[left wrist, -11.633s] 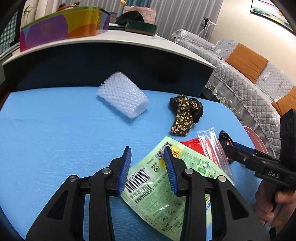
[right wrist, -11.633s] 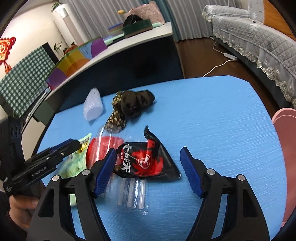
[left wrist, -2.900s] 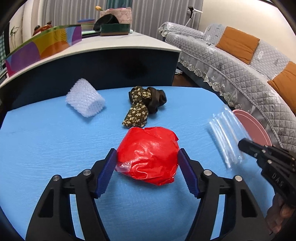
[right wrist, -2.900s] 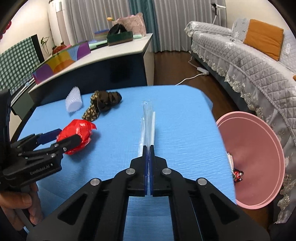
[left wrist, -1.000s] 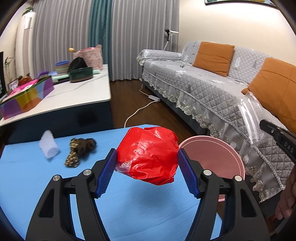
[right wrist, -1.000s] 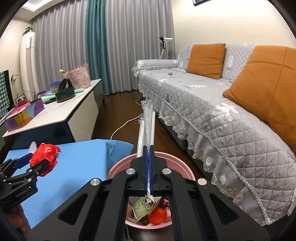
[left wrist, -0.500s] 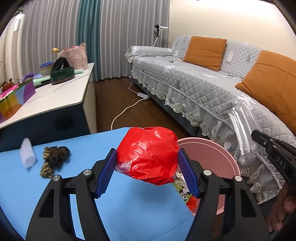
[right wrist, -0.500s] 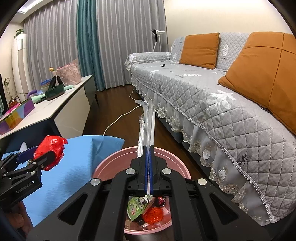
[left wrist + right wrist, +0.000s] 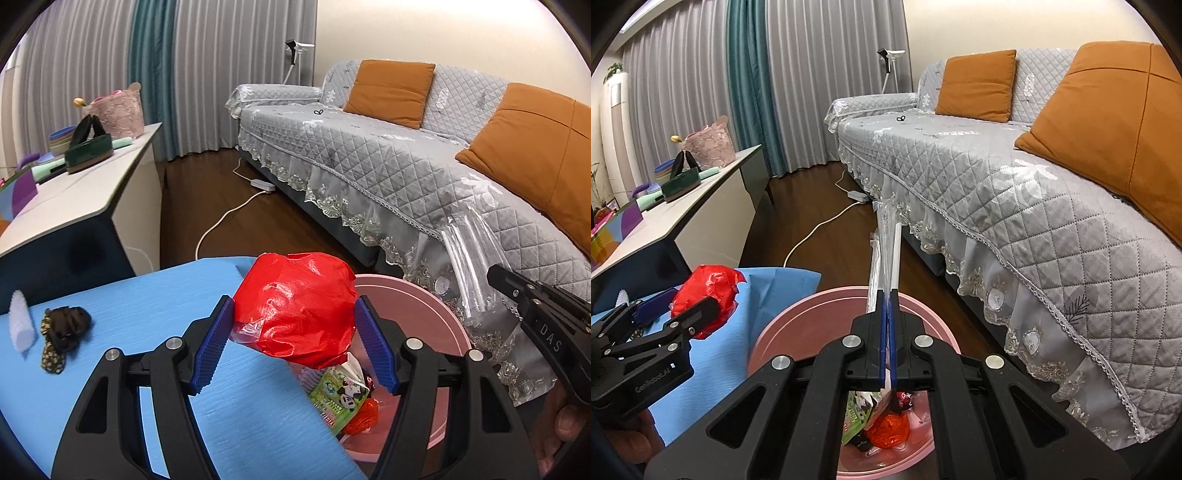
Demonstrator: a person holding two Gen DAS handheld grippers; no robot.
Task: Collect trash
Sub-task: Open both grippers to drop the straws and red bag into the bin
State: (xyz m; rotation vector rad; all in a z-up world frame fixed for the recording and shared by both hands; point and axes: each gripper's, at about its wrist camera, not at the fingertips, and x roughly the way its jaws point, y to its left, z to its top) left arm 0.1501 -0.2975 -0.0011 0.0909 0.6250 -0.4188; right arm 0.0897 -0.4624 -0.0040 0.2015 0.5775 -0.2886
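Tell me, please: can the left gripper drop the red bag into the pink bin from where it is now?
Probably not quite yet. The left gripper holds the red bag mostly over the blue table's edge, beside the pink bin. Nothing blocks the open bin; the right gripper is above it.

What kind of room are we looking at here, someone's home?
Most likely a home living room: a long grey quilted sofa with orange cushions, floor-length curtains, and a low sideboard holding household odds and ends.
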